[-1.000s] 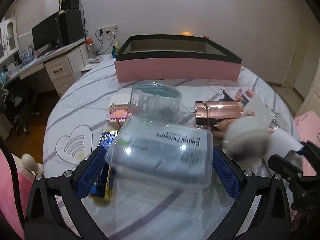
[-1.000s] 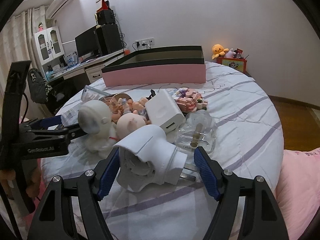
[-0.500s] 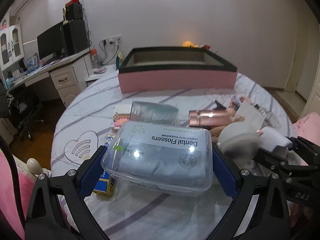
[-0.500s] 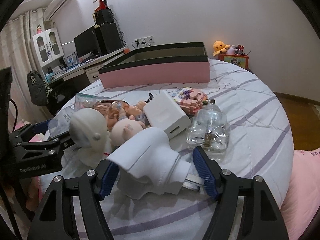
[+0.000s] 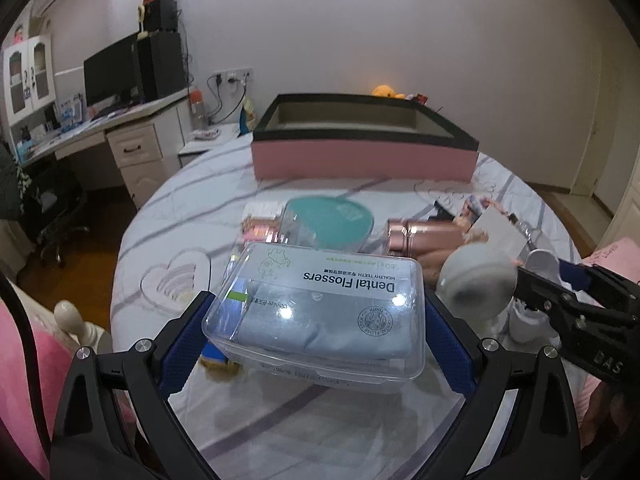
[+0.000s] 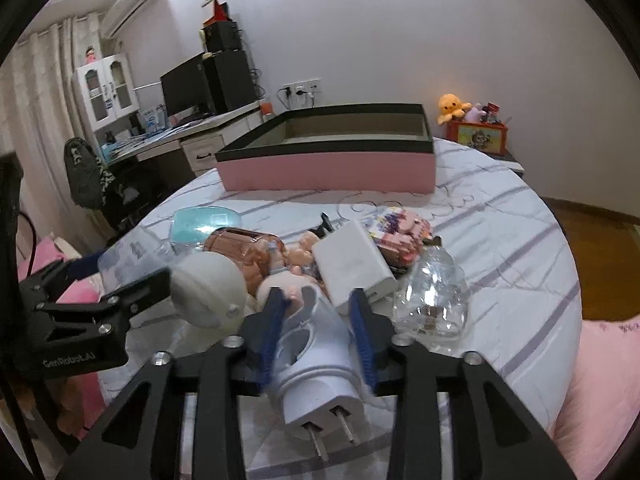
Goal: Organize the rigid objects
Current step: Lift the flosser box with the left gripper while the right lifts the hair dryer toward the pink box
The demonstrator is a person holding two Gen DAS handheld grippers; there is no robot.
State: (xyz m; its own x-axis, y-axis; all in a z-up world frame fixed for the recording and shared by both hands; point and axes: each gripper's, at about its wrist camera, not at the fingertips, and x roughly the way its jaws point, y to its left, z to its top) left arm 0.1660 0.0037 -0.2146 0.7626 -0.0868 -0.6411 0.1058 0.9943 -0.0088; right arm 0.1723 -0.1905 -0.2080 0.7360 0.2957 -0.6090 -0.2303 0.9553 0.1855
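Left tongs (image 5: 316, 320) clamp a clear Dental Flossers box (image 5: 320, 312) between both blue pads (image 5: 182, 342), held above the bed (image 5: 180, 216). Just beyond the box: teal-lidded container (image 5: 330, 226), rose-gold bottle (image 5: 424, 234) to its right. Far ahead, pink storage box (image 5: 362, 160) with black rim. Right of the tongs, white round toy head (image 5: 476, 278) touching the other black tongs (image 5: 576, 308).
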